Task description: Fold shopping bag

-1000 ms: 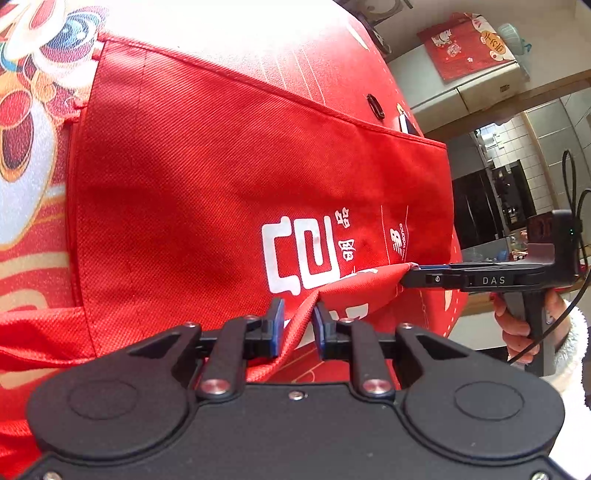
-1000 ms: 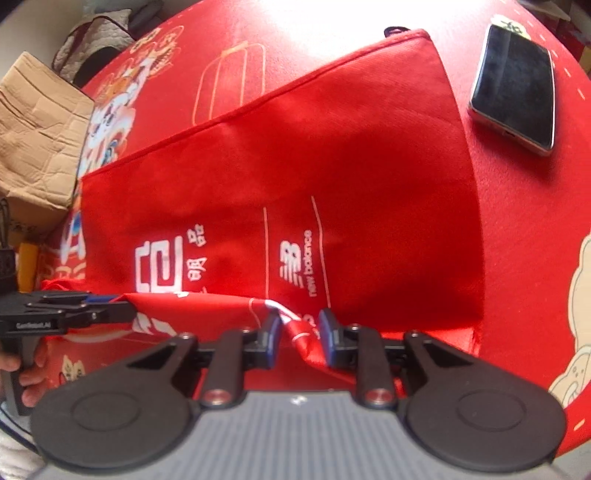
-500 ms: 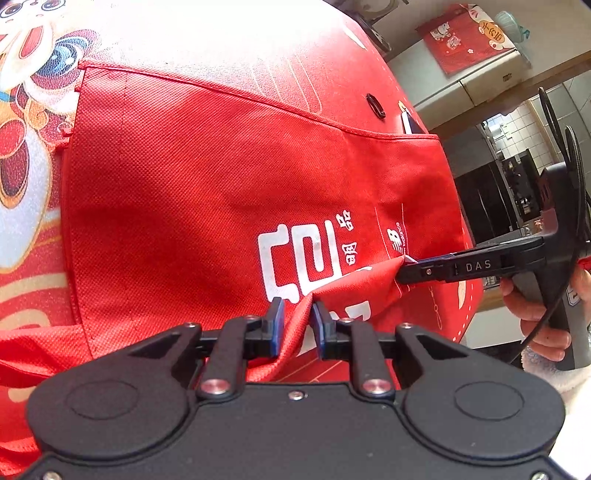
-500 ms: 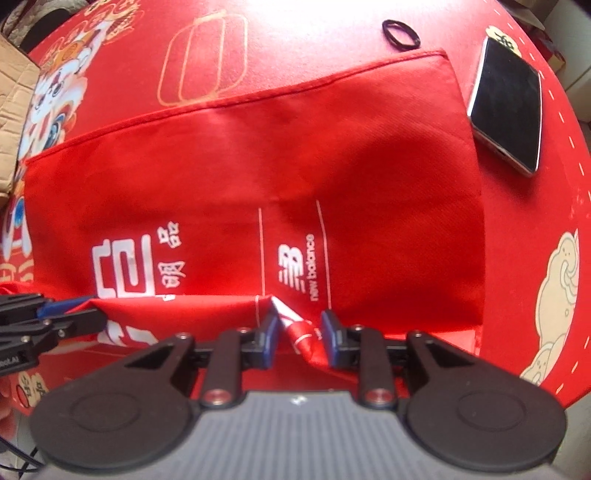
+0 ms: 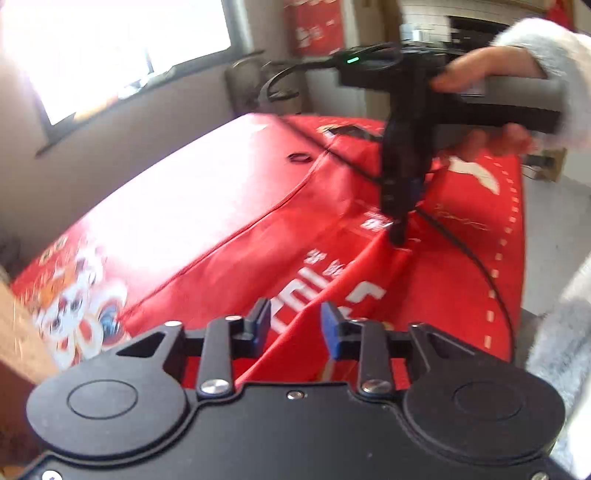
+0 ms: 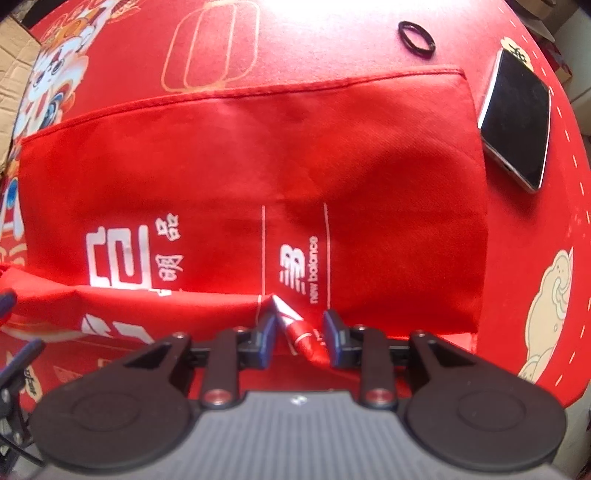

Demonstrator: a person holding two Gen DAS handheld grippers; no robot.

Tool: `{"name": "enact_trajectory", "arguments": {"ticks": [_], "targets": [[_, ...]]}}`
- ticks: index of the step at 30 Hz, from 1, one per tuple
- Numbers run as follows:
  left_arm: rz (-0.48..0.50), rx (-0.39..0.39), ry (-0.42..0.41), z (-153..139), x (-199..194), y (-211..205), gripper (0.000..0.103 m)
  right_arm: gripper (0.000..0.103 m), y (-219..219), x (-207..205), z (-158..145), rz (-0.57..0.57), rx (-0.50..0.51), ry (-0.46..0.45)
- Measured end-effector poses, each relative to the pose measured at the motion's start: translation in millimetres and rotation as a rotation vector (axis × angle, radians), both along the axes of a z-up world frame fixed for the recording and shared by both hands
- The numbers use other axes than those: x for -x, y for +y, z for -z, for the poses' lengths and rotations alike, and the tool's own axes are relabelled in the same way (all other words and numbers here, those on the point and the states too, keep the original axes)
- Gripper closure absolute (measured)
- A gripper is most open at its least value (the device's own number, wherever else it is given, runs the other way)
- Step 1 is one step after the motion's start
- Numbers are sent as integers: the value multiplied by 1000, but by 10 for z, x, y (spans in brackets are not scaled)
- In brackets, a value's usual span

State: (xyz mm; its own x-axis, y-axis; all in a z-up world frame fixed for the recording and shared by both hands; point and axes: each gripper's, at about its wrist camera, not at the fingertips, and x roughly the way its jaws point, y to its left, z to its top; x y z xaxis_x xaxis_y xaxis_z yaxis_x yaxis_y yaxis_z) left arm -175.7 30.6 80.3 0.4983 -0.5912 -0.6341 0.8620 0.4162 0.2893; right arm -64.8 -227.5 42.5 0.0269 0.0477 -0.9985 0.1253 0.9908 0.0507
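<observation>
The red shopping bag (image 6: 258, 155) lies flat on the red printed tablecloth (image 6: 314, 33), its near edge folded over the white lettering. My right gripper (image 6: 301, 325) points down at the fold's corner. Its jaws are opening, and the corner lies loose between the blue pads (image 6: 267, 338). My left gripper (image 5: 295, 317) is tilted and lifted back from the bag (image 5: 314, 221). Its jaws are opening too, and the fold's edge runs between them without touching either pad. In the left wrist view the right gripper (image 5: 399, 232) stands upright on the fold, held by a hand (image 5: 491, 74).
A phone (image 6: 517, 122) lies right of the bag and a black hair tie (image 6: 416, 38) behind it. A cardboard box (image 6: 14, 66) stands off the table's left side. Beyond the table are a window (image 5: 110, 48) and a wall. A fuzzy white sleeve (image 5: 561, 332) is at right.
The left gripper has let go of the fold, rolled and pulled up and away, so its view now looks across the table. The right gripper's jaws have widened around the corner; that hand barely moved.
</observation>
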Motion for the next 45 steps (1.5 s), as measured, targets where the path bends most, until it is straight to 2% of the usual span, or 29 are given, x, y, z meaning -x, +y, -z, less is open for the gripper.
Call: {"name": "enact_trajectory", "arguments": {"ticks": [2,4,6,8,10,12,15,17,18,20,24,26,28,32,33,35,36,38,41,42,43,44,45], "targets": [[61,-113,-82,95,161,-99,79,73,-13,13,-6,-5,-6,-5],[71,-209,-136,230,196,-184,77,73,-33,22,-13,-8,-14,-10],[64,-263,-168,344,181,-221,77,73,-49,38,-21,-10,-21,-14],[62,-271,-151,402,135,-227,77,73,-50,52,-27,-13,-21,-19],[60,-287,-168,458,125,-251,77,73,-46,70,-37,-19,-19,-25],[61,-338,-247,563,132,-282,77,73,-39,71,-46,-26,-16,-25],[88,-381,-288,635,149,-299,76,73,-38,63,-54,-30,-19,-19],[132,-412,-330,682,202,-308,69,73,-49,61,-60,-32,-26,-15],[156,-436,-337,714,222,-301,56,73,-55,67,-61,-33,-29,-14],[190,-449,-376,750,258,-277,56,73,-68,88,-64,-36,-35,-14],[158,-431,-331,736,114,-301,55,73,-95,111,-90,-45,-35,-18],[166,-441,-360,776,86,-317,58,73,-77,104,-97,-48,-34,-19],[177,-434,-353,783,29,-314,60,73,-51,92,-102,-54,-36,-18],[135,-292,-164,688,-232,-209,69,72,56,40,-87,-60,-39,-17],[101,-219,-59,627,-350,-155,67,72,82,24,-81,-61,-40,-19],[41,-102,92,554,-539,-41,67,72,84,16,-83,-64,-42,-25],[-21,24,253,515,-752,106,67,72,86,15,-84,-65,-43,-27],[-124,208,501,533,-1061,331,67,72,92,23,-87,-64,-48,-28],[-296,439,807,672,-1413,646,71,72,133,39,-93,-65,-51,-31],[-358,478,869,771,-1484,713,67,72,134,46,-98,-65,-52,-33],[-420,515,929,870,-1553,778,69,72,128,56,-101,-68,-53,-37],[-442,540,953,875,-1569,809,76,72,120,52,-91,-70,-55,-39],[-458,518,939,849,-1581,801,88,72,111,35,-68,-72,-59,-41]]}}
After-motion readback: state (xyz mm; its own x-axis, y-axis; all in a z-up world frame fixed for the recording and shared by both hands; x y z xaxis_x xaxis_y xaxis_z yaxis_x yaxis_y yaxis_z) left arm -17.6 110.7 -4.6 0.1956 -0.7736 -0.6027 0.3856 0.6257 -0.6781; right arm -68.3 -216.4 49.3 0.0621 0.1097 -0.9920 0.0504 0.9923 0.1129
